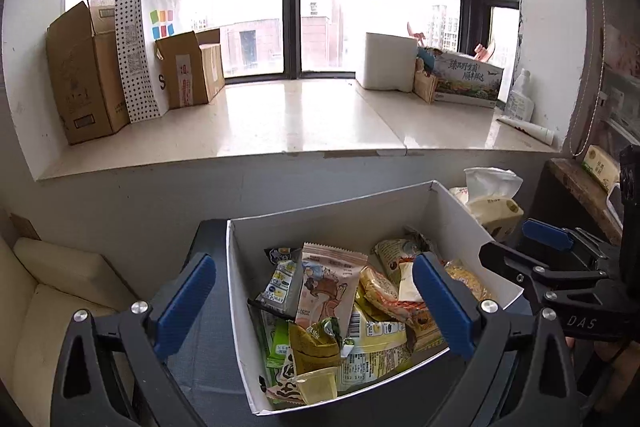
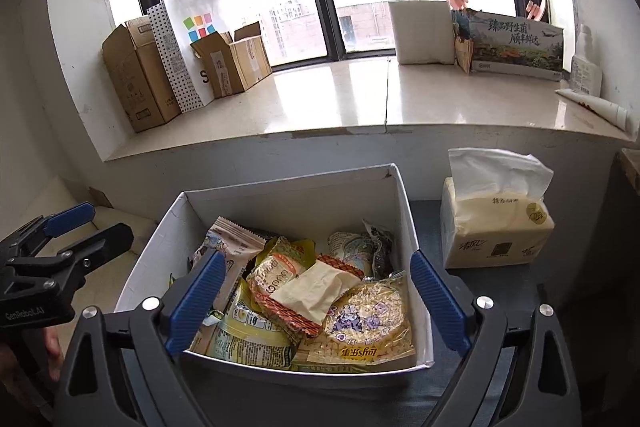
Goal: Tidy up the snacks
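Both jaws: I am seeing them standing wide apart, holding nothing.
Left hand-held gripper (image 1: 314, 301): I am keeping it spread over the white box's (image 1: 340, 215) left side, one pad outside the wall.
Right hand-held gripper (image 2: 316, 297): I am hovering it agape above the snack packets (image 2: 304, 291), angled downward.
White box: sitting on the dark worktop (image 2: 492, 291), filled with snack packets.
Tissue pack (image 2: 496, 227): standing just right of the box.
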The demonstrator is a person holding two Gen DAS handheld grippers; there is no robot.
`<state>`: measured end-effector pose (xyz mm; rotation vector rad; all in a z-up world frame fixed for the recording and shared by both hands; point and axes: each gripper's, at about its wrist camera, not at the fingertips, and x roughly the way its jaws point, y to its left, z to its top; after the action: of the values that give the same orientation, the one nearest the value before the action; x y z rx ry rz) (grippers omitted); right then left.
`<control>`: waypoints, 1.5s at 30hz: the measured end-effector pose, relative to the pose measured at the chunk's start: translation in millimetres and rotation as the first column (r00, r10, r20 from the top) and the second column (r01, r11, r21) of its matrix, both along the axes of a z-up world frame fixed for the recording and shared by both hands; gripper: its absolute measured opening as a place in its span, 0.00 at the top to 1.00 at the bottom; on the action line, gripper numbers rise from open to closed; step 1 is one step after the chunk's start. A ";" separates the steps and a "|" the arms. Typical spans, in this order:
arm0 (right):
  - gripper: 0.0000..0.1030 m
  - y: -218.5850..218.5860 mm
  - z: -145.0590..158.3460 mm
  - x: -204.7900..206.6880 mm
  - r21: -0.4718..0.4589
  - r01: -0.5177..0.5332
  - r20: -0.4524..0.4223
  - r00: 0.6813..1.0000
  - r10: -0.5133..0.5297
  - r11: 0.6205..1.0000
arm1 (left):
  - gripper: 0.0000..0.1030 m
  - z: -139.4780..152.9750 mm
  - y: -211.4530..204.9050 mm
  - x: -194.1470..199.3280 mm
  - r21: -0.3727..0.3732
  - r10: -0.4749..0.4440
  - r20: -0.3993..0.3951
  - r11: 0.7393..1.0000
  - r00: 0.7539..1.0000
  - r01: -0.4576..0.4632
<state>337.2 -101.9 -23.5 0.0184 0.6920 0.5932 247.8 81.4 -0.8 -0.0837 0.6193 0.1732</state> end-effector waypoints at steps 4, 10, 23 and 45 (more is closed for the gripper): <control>0.06 0.9 33.0 -24.0 -0.016 0.022 0.126 0.992 -0.020 1.000 | 0.00 26.7 -2.3 -21.2 -0.076 -0.064 0.070 0.995 0.996 0.069; 0.06 -9.0 82.3 -86.8 0.045 -0.045 0.290 0.956 0.030 0.998 | 0.00 63.5 -26.5 -82.3 -0.045 -0.076 0.164 0.995 0.984 0.085; 0.00 -78.8 63.1 -202.4 0.111 -0.071 0.119 0.991 0.057 0.991 | 0.00 44.3 -54.5 -209.9 -0.061 -0.055 0.076 0.996 0.996 0.060; 0.00 -88.6 47.4 -235.0 0.043 0.013 0.066 0.998 -0.016 0.999 | 0.00 21.7 -62.4 -220.3 -0.132 -0.074 -0.003 0.989 0.997 0.073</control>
<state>102.2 -190.5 23.9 0.0435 0.6142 0.5921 27.5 19.0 20.9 -0.1878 0.6406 0.0612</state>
